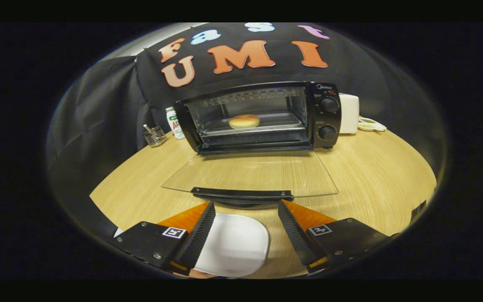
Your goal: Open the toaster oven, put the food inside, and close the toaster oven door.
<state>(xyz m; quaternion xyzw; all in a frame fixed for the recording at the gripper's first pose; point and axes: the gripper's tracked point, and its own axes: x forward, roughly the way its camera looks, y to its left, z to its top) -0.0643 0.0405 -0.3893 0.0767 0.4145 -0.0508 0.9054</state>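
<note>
Tabletop bears toaster oven, door flat toward hand-held gripper; fingers wide apart, empty.

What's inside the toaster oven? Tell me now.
A round bun sits on the tray inside the toaster oven, whose glass door lies open. The tray hides what is below it. The gripper is open, holding nothing.

Plate partly hidden under a finger, carton half behind oven, white box too.
</note>
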